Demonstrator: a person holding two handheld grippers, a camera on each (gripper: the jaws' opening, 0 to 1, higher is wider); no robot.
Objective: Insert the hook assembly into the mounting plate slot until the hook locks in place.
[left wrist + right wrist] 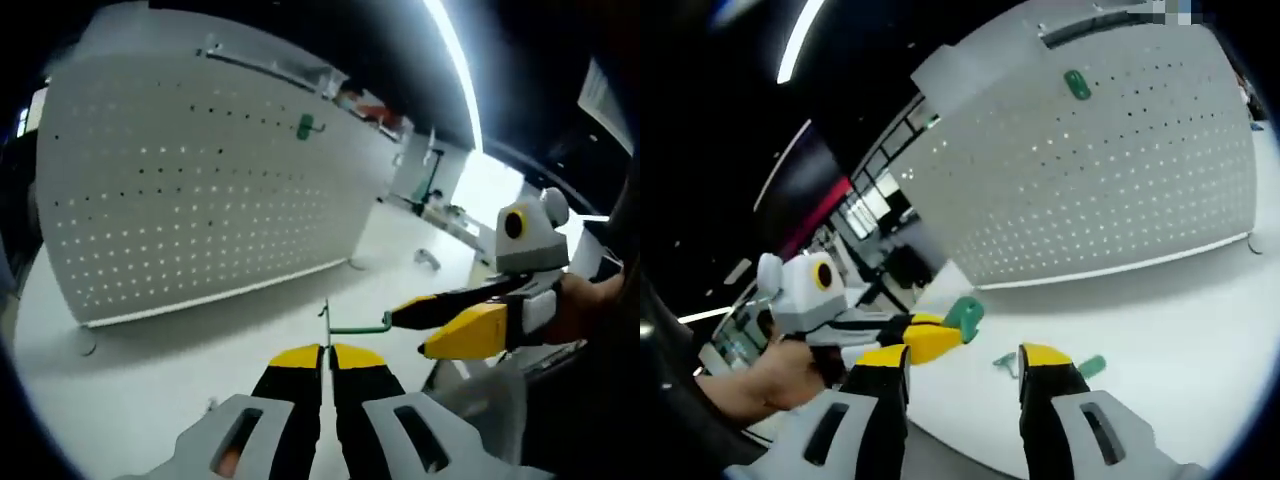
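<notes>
In the left gripper view, the left gripper [326, 352] has its yellow-tipped jaws pressed together, clenched on the lower end of a thin green hook assembly [355, 326]. The hook's wire rises from between the jaw tips and then bends sideways toward the right gripper [405, 330], which comes in from the right of this view, held by a hand [590, 305]. Its upper jaw tip lies at the far end of the green wire, its lower one a little below, but whether they actually pinch the wire cannot be told here. Beyond both grippers, well apart from the hook, a white perforated mounting plate [190, 190] stands upright on the white desk [150, 390]. A second green hook [306, 126] already sits in its upper rows of holes. In the right gripper view, the right gripper [965, 362] shows its own two jaws spread wide apart, with green pieces of the hook assembly [1045, 364] showing in the gap between them, close to the right-hand jaw. The left gripper [940, 333] comes in from the left, held by a hand [770, 385], with a green part [964, 315] at its yellow tips. The mounting plate [1120, 170] stands beyond on the desk [1180, 330], with the mounted green hook [1077, 84] near its top edge.
</notes>
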